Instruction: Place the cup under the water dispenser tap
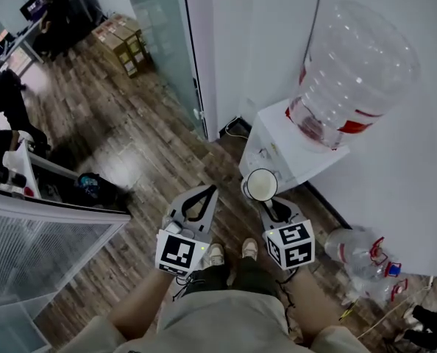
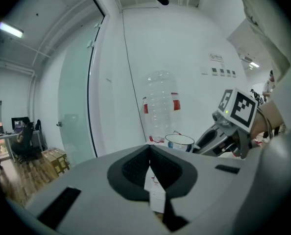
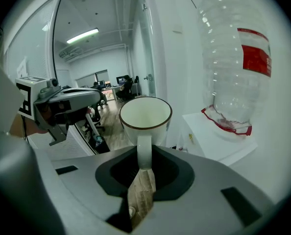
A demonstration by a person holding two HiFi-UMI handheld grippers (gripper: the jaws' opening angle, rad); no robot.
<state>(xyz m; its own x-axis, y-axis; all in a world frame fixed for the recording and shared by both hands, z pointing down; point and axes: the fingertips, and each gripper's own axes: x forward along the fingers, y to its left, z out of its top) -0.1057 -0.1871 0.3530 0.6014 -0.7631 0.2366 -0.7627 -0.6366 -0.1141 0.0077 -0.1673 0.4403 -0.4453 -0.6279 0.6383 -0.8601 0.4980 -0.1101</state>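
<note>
A brown wooden floor [image 1: 130, 138] and a white wall [image 1: 277, 35] fill most of the head view. Against the wall stands a white water dispenser [image 1: 292, 149]. A big clear bottle [image 1: 351, 72] with a red label sits upside down on top of it. A second clear bottle [image 1: 358, 259] lies on the floor by the wall, at the right of the person.

The left hand-held gripper [image 1: 210, 191] points forward over the floor, to the left of the dispenser. In the left gripper view its jaws are closed, with the tips touching and nothing between them.

The right hand-held gripper [image 1: 271, 206] is closed on the handle [image 3: 143, 151] of a white cup [image 1: 262, 184] with a dark rim. The cup is upright, with its mouth up and empty inside. It is held in the air, just in front of the dispenser and not resting on anything. I cannot tell where the tap is.
</note>
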